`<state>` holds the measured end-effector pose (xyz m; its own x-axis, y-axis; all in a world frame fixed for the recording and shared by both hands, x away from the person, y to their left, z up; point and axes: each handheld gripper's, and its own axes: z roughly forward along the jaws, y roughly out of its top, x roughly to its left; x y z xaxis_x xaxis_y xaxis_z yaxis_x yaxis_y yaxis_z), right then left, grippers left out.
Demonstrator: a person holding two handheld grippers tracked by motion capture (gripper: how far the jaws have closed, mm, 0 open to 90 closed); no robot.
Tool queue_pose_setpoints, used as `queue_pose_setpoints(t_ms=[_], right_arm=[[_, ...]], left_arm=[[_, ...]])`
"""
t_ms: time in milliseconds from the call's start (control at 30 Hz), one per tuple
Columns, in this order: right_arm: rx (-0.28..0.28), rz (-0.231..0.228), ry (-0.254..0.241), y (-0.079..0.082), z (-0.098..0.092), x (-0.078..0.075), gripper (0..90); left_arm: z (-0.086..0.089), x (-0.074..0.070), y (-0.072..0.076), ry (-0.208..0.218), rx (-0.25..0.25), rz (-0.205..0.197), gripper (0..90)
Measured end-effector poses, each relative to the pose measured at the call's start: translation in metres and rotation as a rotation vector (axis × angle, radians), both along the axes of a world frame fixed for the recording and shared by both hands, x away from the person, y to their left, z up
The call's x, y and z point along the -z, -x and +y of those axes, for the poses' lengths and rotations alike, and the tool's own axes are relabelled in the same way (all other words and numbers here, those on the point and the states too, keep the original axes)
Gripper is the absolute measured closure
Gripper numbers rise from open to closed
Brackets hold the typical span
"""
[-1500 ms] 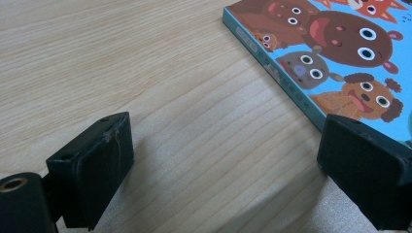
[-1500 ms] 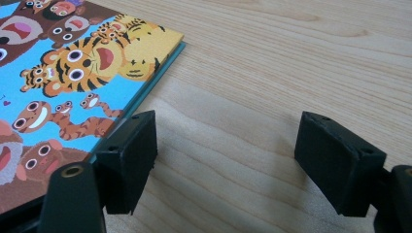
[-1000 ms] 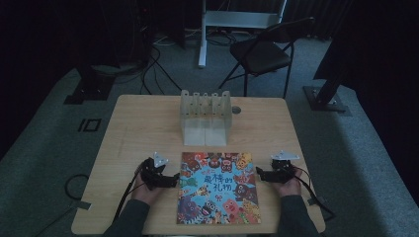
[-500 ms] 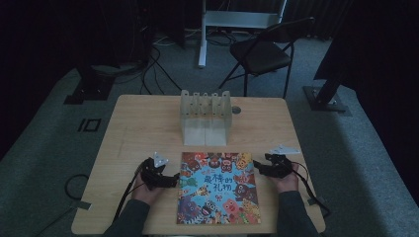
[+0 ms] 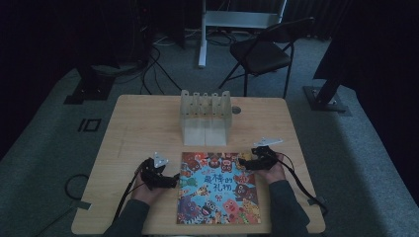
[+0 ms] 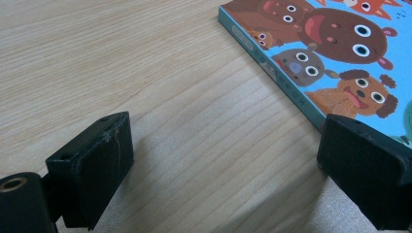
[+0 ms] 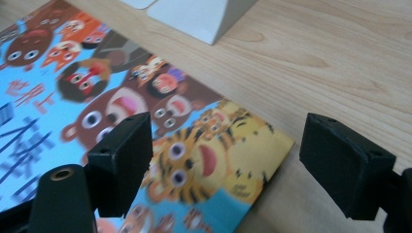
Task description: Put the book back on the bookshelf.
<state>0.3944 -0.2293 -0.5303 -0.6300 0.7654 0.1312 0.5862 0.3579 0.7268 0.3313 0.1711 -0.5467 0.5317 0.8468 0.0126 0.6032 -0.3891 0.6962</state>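
A picture book (image 5: 217,187) with a cover full of cartoon animals lies flat at the near middle of the wooden table (image 5: 143,128). My left gripper (image 5: 173,180) rests on the table at the book's left edge, open; its own view has the book's spine (image 6: 272,73) running past the right-hand jaw, with bare wood between the jaws. My right gripper (image 5: 243,163) hangs open above the book's far right corner (image 7: 272,141), one jaw over the cover, the other over the table.
A white slotted rack (image 5: 205,116) stands upright behind the book at the table's middle; its base (image 7: 194,14) lies just beyond the right gripper. A small round disc (image 5: 236,110) lies beside it. A folding chair (image 5: 262,54) stands beyond the table.
My right gripper has moved left and forward from beside the book's right edge to over its far right corner. The left gripper has stayed put.
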Motion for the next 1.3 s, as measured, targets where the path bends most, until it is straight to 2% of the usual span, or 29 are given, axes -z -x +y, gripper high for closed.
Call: queue_pose_setpoints(t_ms=[133,300,467,533,633,733,867,933,1033,1100,1167,1233,1300], right_arm=[[-0.004,0.035,-0.024,-0.010,0.000,0.007,19.3],[-0.008,0.059,-0.046,-0.012,0.000,0.009,20.5],[0.003,0.094,-0.118,-0.015,-0.006,0.009,21.9],[0.006,0.102,-0.139,-0.016,-0.008,0.009,22.9],[0.005,0.103,-0.169,-0.017,-0.010,0.007,23.7],[0.013,0.104,-0.190,-0.016,-0.011,0.005,23.7],[0.017,0.101,-0.227,-0.016,-0.013,0.003,23.7],[0.021,0.104,-0.277,-0.016,-0.015,0.001,23.7],[0.021,0.108,-0.353,-0.016,-0.019,-0.004,23.7],[0.020,0.109,-0.382,-0.016,-0.020,-0.008,23.9],[0.016,0.099,-0.380,-0.016,-0.020,-0.013,23.9],[0.012,0.095,-0.371,-0.015,-0.019,-0.017,23.9],[0.010,0.091,-0.369,-0.015,-0.018,-0.020,23.9]], left_arm=[[0.000,0.000,0.000,0.001,0.003,0.000,6.3],[0.000,0.000,0.001,0.000,0.001,-0.002,7.5],[-0.002,0.000,0.002,0.002,-0.011,-0.004,8.0],[-0.004,-0.002,0.006,0.006,0.008,-0.011,15.6],[-0.006,-0.003,0.009,-0.009,0.029,-0.032,22.3],[-0.009,-0.005,0.015,-0.033,0.045,-0.082,21.3],[-0.012,-0.014,0.026,0.021,0.094,-0.118,17.0],[-0.015,-0.016,0.032,0.050,0.158,-0.109,16.1],[-0.023,-0.019,0.041,0.079,0.220,-0.080,14.2],[-0.032,-0.022,0.049,0.086,0.259,-0.079,10.3],[-0.043,-0.025,0.058,0.070,0.283,-0.103,9.0],[-0.056,-0.027,0.067,0.075,0.316,-0.106,8.2],[-0.071,-0.029,0.078,0.061,0.383,-0.104,6.1]])
